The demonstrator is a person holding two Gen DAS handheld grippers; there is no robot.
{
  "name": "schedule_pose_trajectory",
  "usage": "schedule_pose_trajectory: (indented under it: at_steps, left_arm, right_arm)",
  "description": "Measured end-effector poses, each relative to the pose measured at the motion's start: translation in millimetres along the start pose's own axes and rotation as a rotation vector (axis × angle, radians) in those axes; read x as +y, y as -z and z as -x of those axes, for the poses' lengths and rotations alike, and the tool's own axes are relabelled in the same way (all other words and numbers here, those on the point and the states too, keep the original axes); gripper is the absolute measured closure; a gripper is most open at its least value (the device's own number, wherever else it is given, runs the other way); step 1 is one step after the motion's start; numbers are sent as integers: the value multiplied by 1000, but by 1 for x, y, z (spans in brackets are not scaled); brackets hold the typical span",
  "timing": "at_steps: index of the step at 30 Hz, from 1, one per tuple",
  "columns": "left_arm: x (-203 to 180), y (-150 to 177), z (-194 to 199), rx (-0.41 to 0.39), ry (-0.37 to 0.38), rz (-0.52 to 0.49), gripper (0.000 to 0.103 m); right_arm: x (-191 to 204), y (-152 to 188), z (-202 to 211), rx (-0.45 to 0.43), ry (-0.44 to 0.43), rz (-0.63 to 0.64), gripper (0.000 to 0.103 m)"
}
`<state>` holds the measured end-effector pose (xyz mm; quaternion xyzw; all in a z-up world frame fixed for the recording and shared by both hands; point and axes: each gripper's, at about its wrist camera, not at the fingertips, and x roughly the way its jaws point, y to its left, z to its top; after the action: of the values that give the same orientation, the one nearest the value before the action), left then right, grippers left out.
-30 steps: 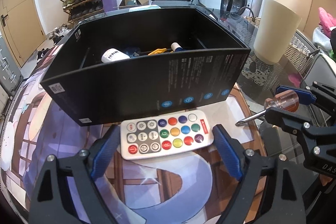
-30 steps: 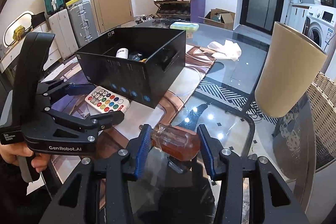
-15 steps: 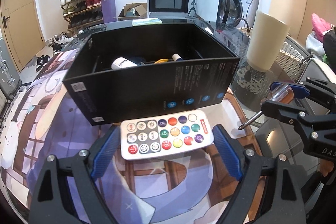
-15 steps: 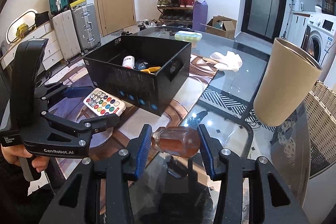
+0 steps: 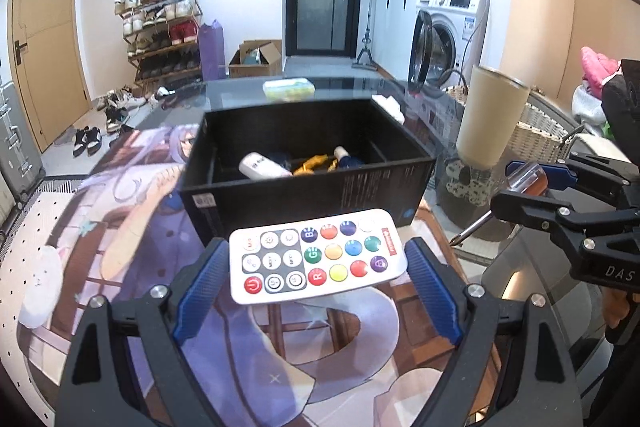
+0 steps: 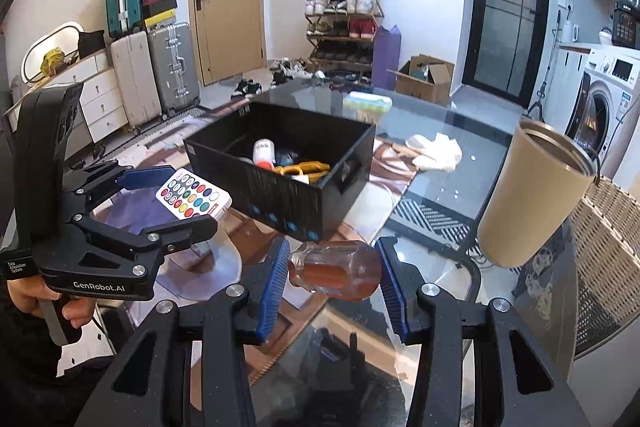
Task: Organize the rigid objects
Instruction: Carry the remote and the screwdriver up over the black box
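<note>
Glass dining table [image 6: 436, 163] in a lived-in room, with both hand-held grippers carrying items toward a black storage box [image 5: 304, 183].

Left gripper [image 5: 316, 267] is clamped across the ends of a white remote control [image 5: 316, 257] with coloured buttons, held above a printed mat [image 5: 132, 223] just short of the box's near wall. Right gripper [image 6: 332, 269] grips the amber handle of a screwdriver [image 6: 336, 271], held over the glass to the right of the box, its metal tip pointing toward the left gripper. Inside the box lie a white bottle [image 5: 264, 167] and a yellow item I cannot identify. A tan tumbler [image 6: 532, 195] stands nearby. Judging by this, the carry step is under way; next, each item needs lifting over the rim and releasing inside.
</note>
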<state>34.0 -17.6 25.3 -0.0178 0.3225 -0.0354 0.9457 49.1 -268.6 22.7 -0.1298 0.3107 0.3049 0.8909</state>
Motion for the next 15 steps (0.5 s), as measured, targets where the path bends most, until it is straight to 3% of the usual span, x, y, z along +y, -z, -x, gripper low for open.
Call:
schedule_pose_trajectory:
  at_steps: [15]
  left_arm:
    - [12, -34, 29, -123, -23, -29, 15]
  right_arm:
    - [6, -35, 28, -174, -8, -37, 59]
